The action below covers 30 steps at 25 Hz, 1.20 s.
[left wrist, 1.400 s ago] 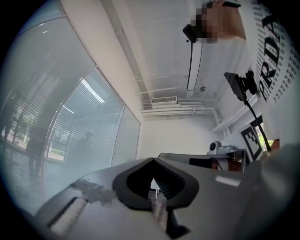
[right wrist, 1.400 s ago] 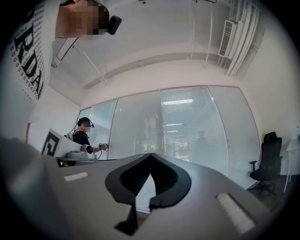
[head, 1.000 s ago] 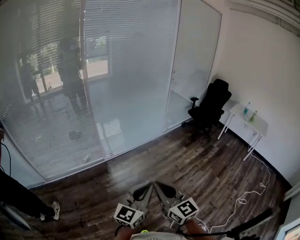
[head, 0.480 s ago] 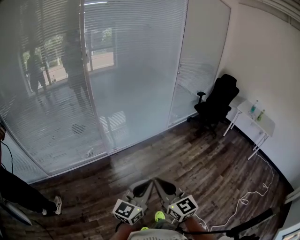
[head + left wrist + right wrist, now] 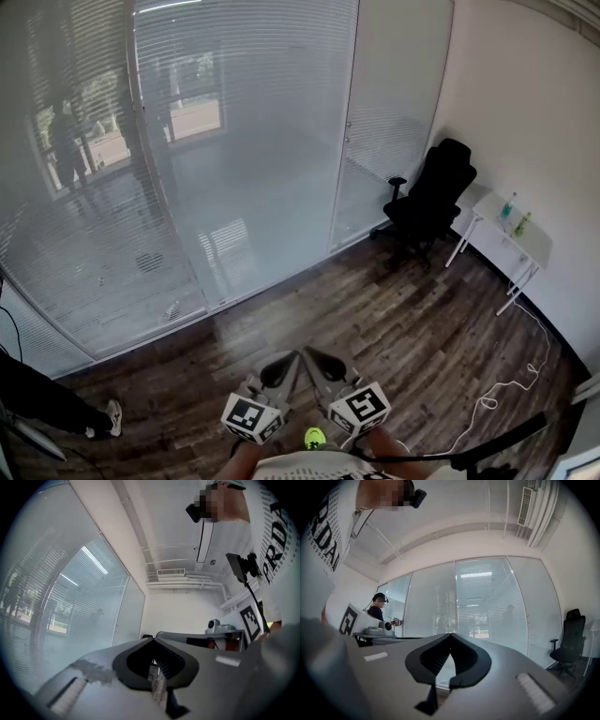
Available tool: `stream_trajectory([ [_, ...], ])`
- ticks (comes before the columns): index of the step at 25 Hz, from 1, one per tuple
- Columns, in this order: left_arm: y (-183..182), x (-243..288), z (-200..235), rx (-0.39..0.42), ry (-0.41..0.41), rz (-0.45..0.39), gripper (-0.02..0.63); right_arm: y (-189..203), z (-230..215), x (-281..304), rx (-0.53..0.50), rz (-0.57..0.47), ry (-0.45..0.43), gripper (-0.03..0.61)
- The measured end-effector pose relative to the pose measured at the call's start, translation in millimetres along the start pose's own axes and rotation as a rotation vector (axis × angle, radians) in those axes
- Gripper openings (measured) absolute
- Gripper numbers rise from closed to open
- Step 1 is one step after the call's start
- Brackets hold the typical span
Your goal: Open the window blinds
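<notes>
Nothing done yet, blinds were down and far off; left tool and right tool both clenched, empty.

Two grippers: left gripper, right gripper. One black chair. One white table. Two bottles. One white cable.

Noted: my left gripper and right gripper shifted level together. The blinds ahead of my jaws slid left. A green shoe appeared behind them.
</notes>
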<state>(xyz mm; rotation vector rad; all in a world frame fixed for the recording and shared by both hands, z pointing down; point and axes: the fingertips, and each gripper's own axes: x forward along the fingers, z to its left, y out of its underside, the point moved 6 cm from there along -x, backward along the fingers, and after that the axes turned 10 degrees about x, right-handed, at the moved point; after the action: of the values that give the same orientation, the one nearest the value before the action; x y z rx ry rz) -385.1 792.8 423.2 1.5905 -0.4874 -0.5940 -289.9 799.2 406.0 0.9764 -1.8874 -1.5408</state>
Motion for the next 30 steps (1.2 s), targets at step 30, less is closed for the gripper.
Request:
stream_trajectory([
  [30,32.8,170.5,24.9,-0.031,0.014,0.023,-0.009,-19.6,-169.1,27.2,0.022,0.006,0.051,0.008],
])
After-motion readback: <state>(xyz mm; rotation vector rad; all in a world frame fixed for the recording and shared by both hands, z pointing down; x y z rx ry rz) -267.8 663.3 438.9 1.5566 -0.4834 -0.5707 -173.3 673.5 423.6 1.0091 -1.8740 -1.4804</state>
